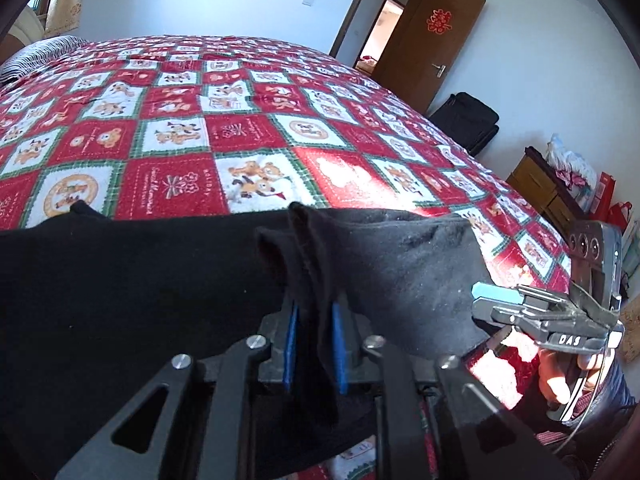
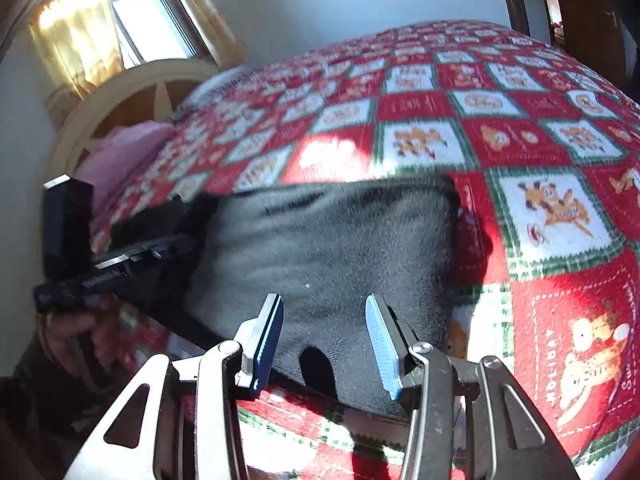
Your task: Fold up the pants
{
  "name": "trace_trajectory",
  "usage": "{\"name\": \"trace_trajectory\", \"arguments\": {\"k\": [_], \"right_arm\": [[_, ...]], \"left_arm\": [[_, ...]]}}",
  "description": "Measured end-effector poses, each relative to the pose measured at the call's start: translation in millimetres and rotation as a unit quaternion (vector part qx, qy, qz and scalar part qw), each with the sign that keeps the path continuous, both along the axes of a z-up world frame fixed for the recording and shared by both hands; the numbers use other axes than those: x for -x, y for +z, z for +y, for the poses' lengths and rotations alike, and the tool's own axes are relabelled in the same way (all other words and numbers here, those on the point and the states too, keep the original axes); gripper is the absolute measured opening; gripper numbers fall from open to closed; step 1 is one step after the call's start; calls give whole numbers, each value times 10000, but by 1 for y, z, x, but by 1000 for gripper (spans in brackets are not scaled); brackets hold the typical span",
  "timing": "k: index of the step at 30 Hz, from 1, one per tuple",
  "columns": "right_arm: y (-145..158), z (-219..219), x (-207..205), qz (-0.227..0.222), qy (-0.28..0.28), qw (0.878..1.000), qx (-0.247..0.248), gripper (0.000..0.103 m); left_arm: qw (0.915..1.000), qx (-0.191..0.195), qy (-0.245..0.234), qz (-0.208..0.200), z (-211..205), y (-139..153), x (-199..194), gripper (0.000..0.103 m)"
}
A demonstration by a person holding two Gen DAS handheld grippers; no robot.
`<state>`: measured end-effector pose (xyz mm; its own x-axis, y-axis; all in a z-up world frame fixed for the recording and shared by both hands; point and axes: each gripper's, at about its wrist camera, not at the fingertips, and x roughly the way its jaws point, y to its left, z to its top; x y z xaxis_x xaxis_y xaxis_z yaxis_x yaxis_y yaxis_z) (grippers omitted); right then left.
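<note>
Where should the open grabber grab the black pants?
On the near hem of the black pants, coming from the bed's near edge. That edge lies just ahead of the open right gripper, thin enough for its jaws. The left gripper already pinches a fold beside it.

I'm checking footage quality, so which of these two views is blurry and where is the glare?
Left wrist view: sharp, with a sunlit patch on the quilt beyond the black pants. Right wrist view: motion-blurred throughout, with the window and curtain blown out and a bright patch on the quilt.

Window (image 2: 152, 28) glare; right view blurred, fisheye edges.
</note>
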<state>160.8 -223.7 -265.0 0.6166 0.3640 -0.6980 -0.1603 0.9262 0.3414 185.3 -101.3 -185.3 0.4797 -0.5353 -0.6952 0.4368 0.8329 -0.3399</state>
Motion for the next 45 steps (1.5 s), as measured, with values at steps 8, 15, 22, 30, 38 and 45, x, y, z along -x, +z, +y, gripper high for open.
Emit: {"name": "trace_trajectory", "arguments": {"k": [8,15,22,30,38,45], "right_arm": [[34,-1,-6,-557,-231,9981,146,46],[9,-13,-57,-33,-657,9960,600,48],[34,4,-30,-408,-723,9945,644,48],[8,87,-27,-288,-19,9845,1729,56],[24,85,-26,-609,-346,9878,1394,56],[29,137,-49,-830,99,9853,1492,56]], "left_arm": [[9999,84,-3,-58,0,-3,-2,35],[9994,-228,-39,-250,-9,1,3,57],[9989,-254,276,-267,5,4,3,76],[9978,-314,535,-231,23,0,2,87],[9979,-299,523,-258,37,-1,5,88],[9959,-377,733,-378,65,12,13,88]]}}
